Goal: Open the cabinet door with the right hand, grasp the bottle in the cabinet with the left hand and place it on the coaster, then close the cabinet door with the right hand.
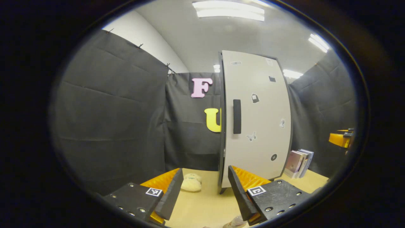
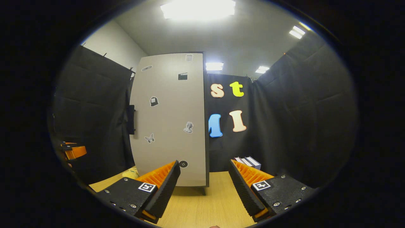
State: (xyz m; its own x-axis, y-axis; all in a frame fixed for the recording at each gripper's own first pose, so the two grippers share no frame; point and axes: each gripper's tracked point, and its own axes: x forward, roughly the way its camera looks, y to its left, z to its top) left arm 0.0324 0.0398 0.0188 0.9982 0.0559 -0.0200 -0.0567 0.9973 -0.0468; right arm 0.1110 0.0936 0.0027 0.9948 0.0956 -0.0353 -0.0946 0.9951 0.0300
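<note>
A tall pale cabinet (image 1: 256, 120) stands on the wooden table, its door shut, with a dark vertical handle (image 1: 237, 116) near the door's left edge and small stickers on the front. My left gripper (image 1: 205, 177) is open low in front of it, short of the handle. In the right gripper view the same cabinet (image 2: 169, 120) stands ahead to the left, its handle (image 2: 131, 119) seen edge-on. My right gripper (image 2: 204, 172) is open with nothing between its fingers, a good way from the door. The bottle is hidden inside.
A pale plush toy (image 1: 191, 183) lies on the table (image 1: 202, 205) left of the cabinet's foot. Several books (image 1: 299, 163) lean at the cabinet's right, seen again as books (image 2: 248, 161) in the right gripper view. Black cloth walls close in all sides.
</note>
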